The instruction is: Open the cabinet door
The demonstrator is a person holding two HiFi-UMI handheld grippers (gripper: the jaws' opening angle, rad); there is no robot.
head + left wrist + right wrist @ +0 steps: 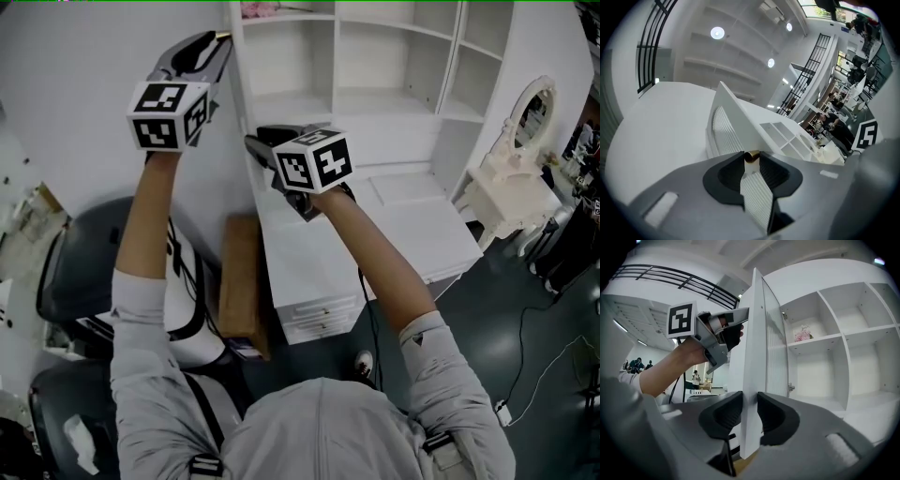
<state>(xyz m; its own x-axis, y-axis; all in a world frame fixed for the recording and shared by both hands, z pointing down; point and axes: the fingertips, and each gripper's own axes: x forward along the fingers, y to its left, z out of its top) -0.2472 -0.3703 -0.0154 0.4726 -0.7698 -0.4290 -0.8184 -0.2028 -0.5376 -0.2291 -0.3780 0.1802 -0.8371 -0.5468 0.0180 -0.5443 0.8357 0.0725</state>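
Observation:
The white cabinet (394, 56) has open shelves (825, 338). Its ribbed-glass door (757, 333) stands swung out, edge-on in the head view (236, 89). My left gripper (217, 47) is at the door's free edge, higher up. In the left gripper view (751, 161) a small brass knob (751, 156) and the ribbed panel (724, 129) sit between its pads, which stand wide. My right gripper (255, 141) is lower on the same edge. Its pads flank the white frame (749, 411) closely without a clear squeeze. The right gripper view also shows the left gripper (740, 322).
Pink flowers (802, 333) sit on a shelf inside. A white desk top (375, 234) juts out below the shelves, with a white vanity mirror (516, 159) to its right. A cardboard box (242, 281) and a dark chair (75, 272) are at the lower left.

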